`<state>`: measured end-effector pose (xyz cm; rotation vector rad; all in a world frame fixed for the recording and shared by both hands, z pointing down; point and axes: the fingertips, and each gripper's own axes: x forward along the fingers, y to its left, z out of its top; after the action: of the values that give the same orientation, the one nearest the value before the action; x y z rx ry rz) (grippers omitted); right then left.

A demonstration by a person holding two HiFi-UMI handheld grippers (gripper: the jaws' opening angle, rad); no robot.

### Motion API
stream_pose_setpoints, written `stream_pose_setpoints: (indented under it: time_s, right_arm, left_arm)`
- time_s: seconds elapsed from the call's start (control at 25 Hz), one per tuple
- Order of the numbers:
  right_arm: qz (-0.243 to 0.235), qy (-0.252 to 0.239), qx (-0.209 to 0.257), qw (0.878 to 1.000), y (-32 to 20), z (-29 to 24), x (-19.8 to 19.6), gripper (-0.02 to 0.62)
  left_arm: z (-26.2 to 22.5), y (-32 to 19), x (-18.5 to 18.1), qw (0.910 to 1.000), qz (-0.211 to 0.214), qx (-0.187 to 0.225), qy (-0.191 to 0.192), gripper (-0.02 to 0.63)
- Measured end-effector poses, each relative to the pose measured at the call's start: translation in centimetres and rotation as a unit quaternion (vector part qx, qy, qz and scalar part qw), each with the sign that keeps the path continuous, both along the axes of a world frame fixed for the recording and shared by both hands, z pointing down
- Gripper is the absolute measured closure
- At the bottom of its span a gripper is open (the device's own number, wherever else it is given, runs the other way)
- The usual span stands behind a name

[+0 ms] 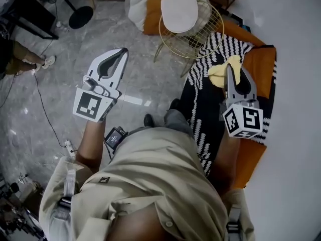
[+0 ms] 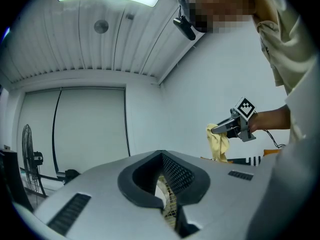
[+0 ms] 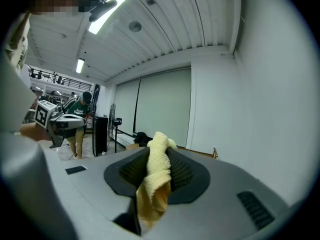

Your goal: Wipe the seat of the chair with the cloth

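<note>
Upper centre of the head view: a wire chair [image 1: 196,40] w/ a round white seat [image 1: 179,11] stands on a grey marble floor [image 1: 55,89]. At mid right of the frame, the right hand-held gripper [image 1: 229,75] is clamped on a yellow cloth [image 1: 218,74]. The right gripper view confirms this, w/ the cloth bunched between the jaws and hanging down. The cloth hovers over a black-and-white striped throw [image 1: 208,114] on an orange couch [image 1: 262,64], apart from the chair and below it in the frame.

At centre left, the left hand-held gripper [image 1: 120,54] is held over bare floor. Its jaws are together w/ nothing between them, and its own view shows only wire mesh through the gap.

Judgement: the cloth is in hand but wiping hasn't begun, so this is the approach step. The next move calls for carrying the cloth toward the upper centre and laying it flat on the seat, then sweeping across it. The chair looks light, so the empty gripper may need to steady the frame.
</note>
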<state>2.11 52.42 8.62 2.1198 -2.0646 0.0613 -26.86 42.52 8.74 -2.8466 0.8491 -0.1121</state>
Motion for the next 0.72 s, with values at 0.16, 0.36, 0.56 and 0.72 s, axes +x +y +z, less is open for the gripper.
stream_pose_setpoints:
  time_s: [0.16,0.36,0.56,0.72]
  right_arm:
    - [-0.002,-0.007,-0.005,1.0,-3.2,1.1,2.5,0.482]
    - [-0.028,-0.025,-0.009,0.999,-8.3,2.1,6.4,0.482]
    - [-0.057,-0.032,-0.018,0.998,-13.1,2.5,10.6,0.482]
    - [-0.078,-0.037,-0.024,0.996,-17.0,3.1,13.6,0.482]
  left_arm:
    - [0.8,-2.2,1.4,0.9998,-0.016,-0.007,-0.009,0.59]
    - [1.6,-5.5,4.9,0.998,-0.053,-0.03,-0.018,0.591]
    - [0.6,-8.7,11.4,0.9985,-0.042,-0.019,-0.03,0.59]
    - [-0.3,-11.6,13.9,0.9968,-0.052,0.004,-0.06,0.591]
